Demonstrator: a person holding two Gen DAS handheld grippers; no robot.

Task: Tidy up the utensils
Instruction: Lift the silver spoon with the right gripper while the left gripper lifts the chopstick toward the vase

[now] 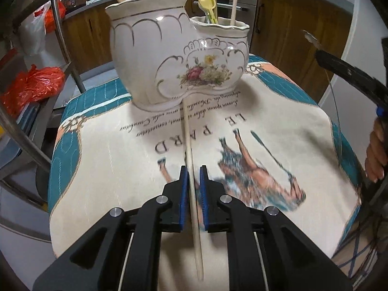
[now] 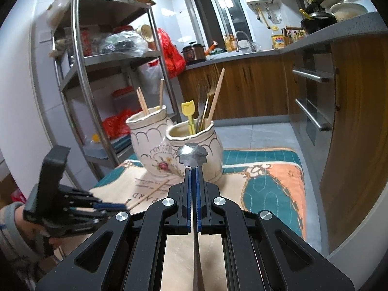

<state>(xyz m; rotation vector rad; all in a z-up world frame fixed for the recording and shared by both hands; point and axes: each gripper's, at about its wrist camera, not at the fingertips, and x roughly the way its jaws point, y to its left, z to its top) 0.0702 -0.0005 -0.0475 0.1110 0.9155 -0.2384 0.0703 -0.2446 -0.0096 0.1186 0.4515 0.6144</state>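
**Chopstick between slackened left jaws; spoon clamped in right jaws**

Left gripper (image 1: pixel 193 169): the jaws stand narrow, with a slim gap showing on each side of a single wooden chopstick (image 1: pixel 191 177). The chopstick runs lengthwise between the blue pads (image 1: pixel 183 194), its near end passing back under the gripper body and its far end reaching the base of the ceramic holder (image 1: pixel 174 55). It lies along the printed cloth (image 1: pixel 109 169) covering the surface. Whether the pads still touch the wood cannot be told; a sliver of light shows on both sides.

Right gripper (image 2: pixel 193 169): the jaws are closed tight on the handle of a metal spoon (image 2: pixel 192 156). The spoon's scalloped bowl projects just beyond the fingertips, in front of the holder's lower compartment (image 2: pixel 194 145). From the left wrist view the right gripper (image 1: pixel 312 38) enters at the right edge, with a hand (image 1: pixel 375 150) below it.

Beyond: the holder is a white double pot with floral print, standing on the cloth. The taller compartment (image 2: pixel 148 133) carries chopsticks; the lower one carries forks, a yellow tulip-topped utensil (image 2: pixel 188 111) and one chopstick. Behind stand a metal shelf rack (image 2: pixel 97 48) and wooden kitchen cabinets (image 2: pixel 254 89).
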